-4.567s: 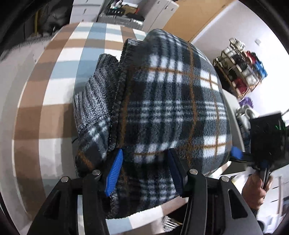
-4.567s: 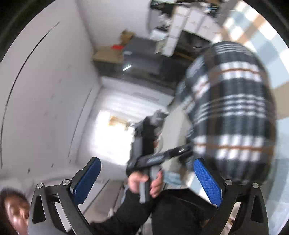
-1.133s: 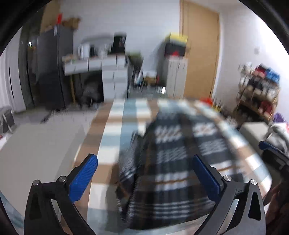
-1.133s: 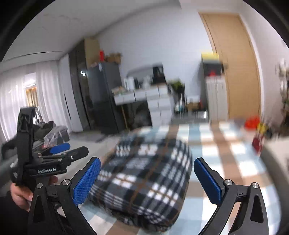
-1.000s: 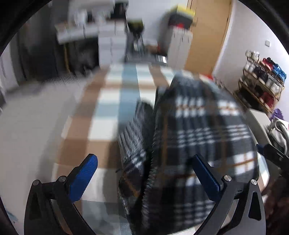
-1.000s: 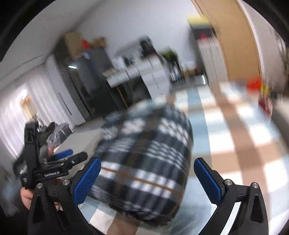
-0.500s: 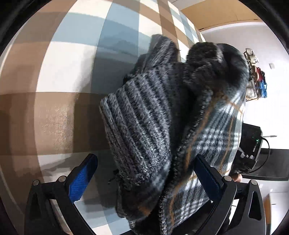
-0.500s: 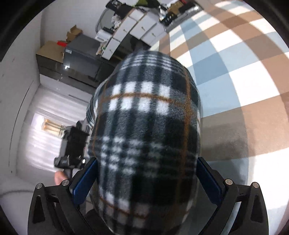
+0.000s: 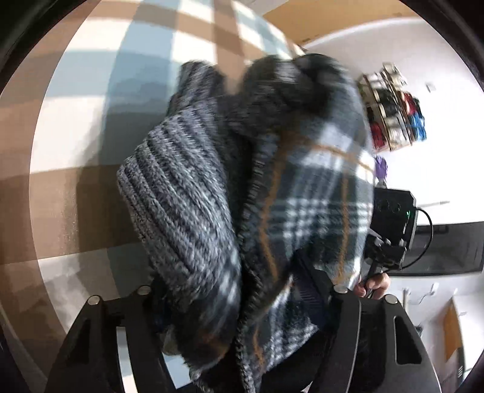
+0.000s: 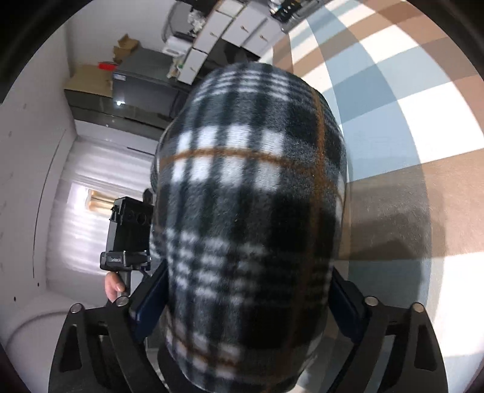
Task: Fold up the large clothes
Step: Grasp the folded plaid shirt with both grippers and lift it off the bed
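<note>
A folded plaid fleece garment [image 9: 317, 193] with a grey ribbed knit cuff [image 9: 181, 193] lies in a thick bundle on the checked table [image 9: 90, 127]. My left gripper [image 9: 239, 299] is shut on the near end of the bundle, fabric bulging between its fingers. In the right wrist view the same plaid bundle [image 10: 251, 193] fills the middle, and my right gripper [image 10: 248, 296] is shut on its near end, its blue pads pressed against both sides. The other handheld gripper shows at the side of each view [image 9: 390, 229] [image 10: 127, 232].
The checked tablecloth [image 10: 393, 90] in brown, blue and white stretches beyond the bundle. White drawer units [image 10: 236, 27] and a dark cabinet [image 10: 136, 87] stand past the table's far end. A shoe rack [image 9: 396, 121] stands by the wall.
Both grippers were wide open around the bundle half a second ago. Now both have closed onto its near ends, and the left view has come closer.
</note>
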`<state>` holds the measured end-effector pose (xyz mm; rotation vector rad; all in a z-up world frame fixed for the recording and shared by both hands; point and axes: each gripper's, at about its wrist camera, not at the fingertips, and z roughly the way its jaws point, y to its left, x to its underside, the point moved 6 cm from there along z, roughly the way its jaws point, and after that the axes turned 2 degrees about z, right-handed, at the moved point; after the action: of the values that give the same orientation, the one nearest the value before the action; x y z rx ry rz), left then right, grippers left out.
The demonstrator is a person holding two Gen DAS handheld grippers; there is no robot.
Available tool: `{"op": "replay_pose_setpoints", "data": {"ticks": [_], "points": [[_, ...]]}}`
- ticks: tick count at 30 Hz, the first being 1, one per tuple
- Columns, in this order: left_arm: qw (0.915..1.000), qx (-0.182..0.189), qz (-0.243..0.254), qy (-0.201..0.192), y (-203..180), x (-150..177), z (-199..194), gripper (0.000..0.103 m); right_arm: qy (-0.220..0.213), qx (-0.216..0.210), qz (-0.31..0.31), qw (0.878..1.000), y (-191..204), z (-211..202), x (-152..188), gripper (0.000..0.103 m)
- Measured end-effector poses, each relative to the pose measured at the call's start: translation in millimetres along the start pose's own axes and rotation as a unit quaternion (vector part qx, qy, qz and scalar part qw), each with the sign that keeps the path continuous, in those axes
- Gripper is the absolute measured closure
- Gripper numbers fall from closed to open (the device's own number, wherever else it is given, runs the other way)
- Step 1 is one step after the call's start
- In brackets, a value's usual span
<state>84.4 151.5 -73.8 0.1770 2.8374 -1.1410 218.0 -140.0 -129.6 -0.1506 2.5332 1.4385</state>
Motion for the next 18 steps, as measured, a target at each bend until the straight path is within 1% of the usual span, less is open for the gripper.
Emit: {"op": "replay_pose_setpoints", "data": {"ticks": [3, 6, 8, 9, 10, 11, 13, 15, 16, 18], "points": [[0.9995, -0.001, 0.031, 0.011, -22.2, 10.1, 7.0, 0.041, -0.019, 0.001, -0.013, 1.0, 5.4, -12.8, 8.2, 0.012], [0.9992, 0.013, 0.03, 0.021, -38.0, 12.2, 23.0, 0.041, -0.045, 0.007, -0.029, 0.999, 11.8, -32.3, 13.7, 0.014], [0.999, 0.019, 0.035, 0.022, -40.5, -1.6, 21.5, 0.041, -0.048, 0.014, -0.031, 0.998, 12.1, -44.3, 20.2, 0.015], [0.9985, 0.023, 0.042, 0.026, -50.8, 1.4, 27.8, 0.041, -0.049, 0.016, -0.032, 0.998, 8.7, -50.1, 21.8, 0.015], [0.9983, 0.028, 0.042, 0.028, -45.8, -7.6, 26.1, 0.041, -0.048, 0.019, -0.031, 0.998, 8.5, -55.2, 22.6, 0.015], [0.9981, 0.031, 0.042, 0.033, -43.9, -10.3, 27.4, 0.041, -0.045, 0.022, -0.03, 0.998, 7.1, -62.0, 28.1, 0.015], [0.9973, 0.026, 0.049, 0.049, -37.3, -20.8, 25.2, 0.041, -0.028, 0.031, -0.025, 0.999, 2.5, -64.3, 32.3, 0.015], [0.9967, 0.006, 0.05, 0.064, -34.7, -20.8, 35.9, 0.041, 0.0, 0.045, -0.018, 0.999, -9.3, -64.7, 45.4, 0.015], [0.9966, 0.0, 0.05, 0.066, -37.7, -29.3, 42.7, 0.04, 0.019, 0.054, -0.012, 0.998, -17.2, -61.4, 51.8, 0.015], [0.9974, 0.017, 0.033, 0.062, -37.2, -38.1, 44.1, 0.037, 0.023, 0.055, 0.0, 0.998, -26.5, -58.4, 53.7, 0.01]]}}
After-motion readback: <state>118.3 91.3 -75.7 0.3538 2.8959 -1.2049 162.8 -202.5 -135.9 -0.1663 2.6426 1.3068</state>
